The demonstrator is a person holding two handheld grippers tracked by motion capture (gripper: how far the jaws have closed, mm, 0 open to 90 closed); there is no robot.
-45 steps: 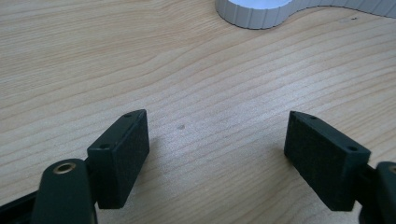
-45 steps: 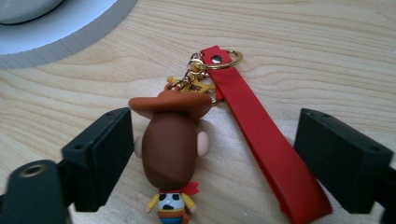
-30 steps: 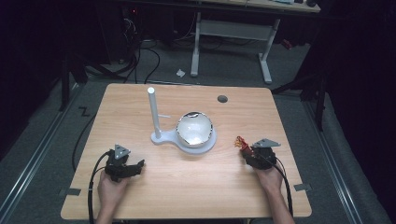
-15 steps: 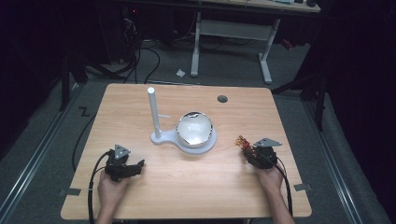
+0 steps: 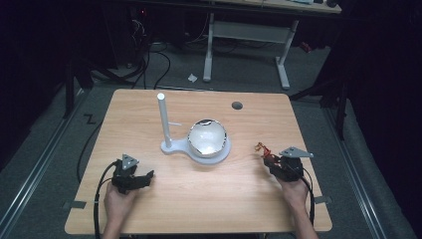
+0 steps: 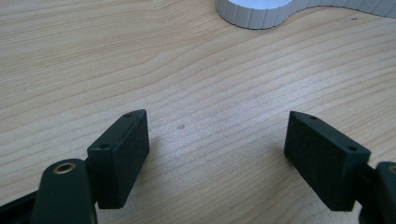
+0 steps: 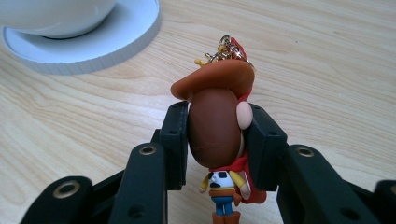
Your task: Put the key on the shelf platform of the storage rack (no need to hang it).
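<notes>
— risk here is sitting in the right gripper (image 7: 215,140): its jaws have just been closing and are now pressing on the head of the cowboy keychain figure (image 7: 218,135), one pad on each side, just under the hat brim.

— so the figure is hanging off the wooden table (image 5: 199,199) by its head alone?

— it looks that way; the little body is dangling below the pads, and the gold chain (image 7: 224,49) is sticking out past the hat. the head is rounded and smooth, so i'm judging it could be squirting out of the pads or swivelling between them if the hand is tilting.

— and the white stand (image 5: 195,148) with the peg (image 5: 163,119)?

— it's standing well apart from the figure, with the shiny bowl (image 5: 207,137) resting on its base. if the chain is meant for that peg, a swinging loop could be missing it, or the gripper could be knocking the bowl.

— the other hand?

— the left gripper (image 6: 217,149) is idling low over bare wood, jaws standing wide apart, nothing between them, so it's not catching anything that drops.
</notes>
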